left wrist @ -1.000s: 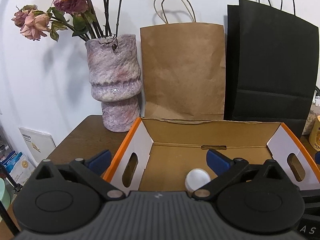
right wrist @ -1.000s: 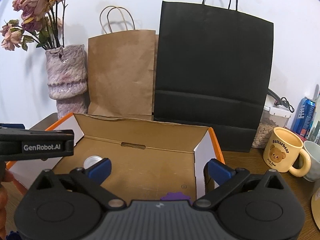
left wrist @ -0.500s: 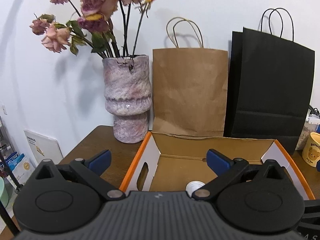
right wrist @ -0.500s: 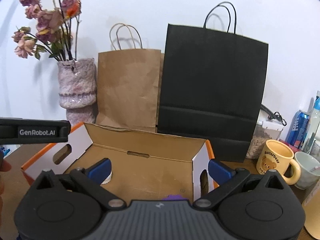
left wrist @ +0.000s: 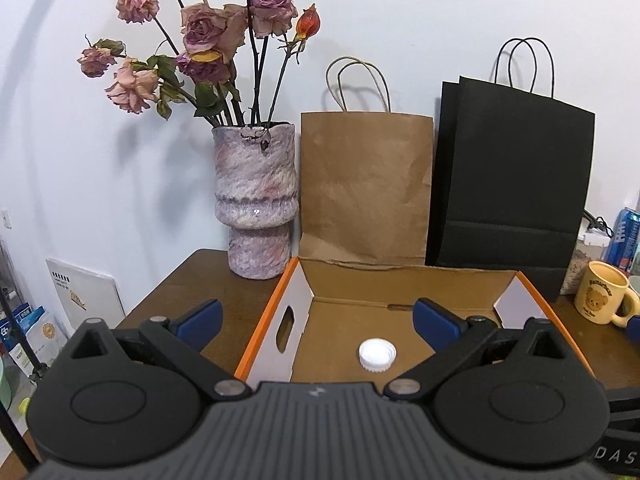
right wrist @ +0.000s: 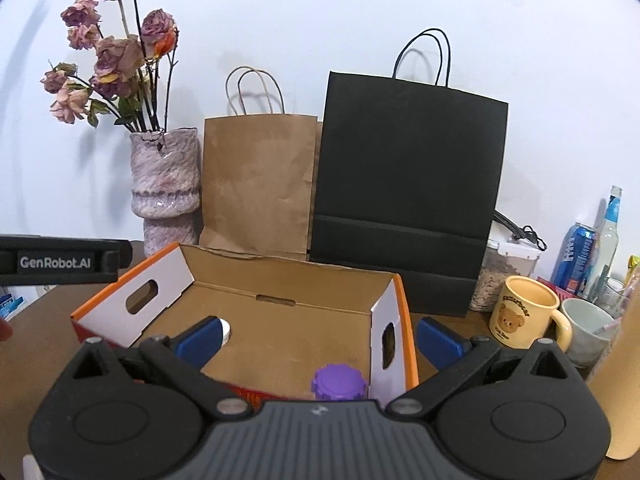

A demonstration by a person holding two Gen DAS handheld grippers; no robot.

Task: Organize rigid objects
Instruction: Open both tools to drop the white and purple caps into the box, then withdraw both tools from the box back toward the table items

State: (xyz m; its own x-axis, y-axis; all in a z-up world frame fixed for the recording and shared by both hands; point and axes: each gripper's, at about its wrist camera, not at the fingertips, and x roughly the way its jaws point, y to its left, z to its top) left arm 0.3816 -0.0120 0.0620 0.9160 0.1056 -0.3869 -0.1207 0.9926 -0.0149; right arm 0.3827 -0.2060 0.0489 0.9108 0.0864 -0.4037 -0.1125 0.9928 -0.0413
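Note:
An open cardboard box (left wrist: 400, 276) with orange edges and white end flaps stands on the brown table; it also shows in the right wrist view (right wrist: 280, 280). A white ribbed cap (left wrist: 377, 355) lies on the box floor, partly hidden behind a blue pad in the right wrist view (right wrist: 225, 327). A purple ribbed cap (right wrist: 339, 383) sits at the box's near right corner; I cannot tell if it is inside. My left gripper (left wrist: 316, 318) is open and empty, raised in front of the box. My right gripper (right wrist: 320, 336) is open and empty, also raised in front of the box.
A pink vase with dried roses (left wrist: 256, 204), a brown paper bag (left wrist: 366, 188) and a black paper bag (left wrist: 512, 184) stand behind the box. A yellow bear mug (right wrist: 524, 312), a grey cup (right wrist: 586, 328), a blue can (right wrist: 576, 258) and a bottle (right wrist: 610, 236) crowd the right.
Both grippers have risen and pulled back from the box, still open. The white cap stays on the box floor and the purple cap shows more fully.

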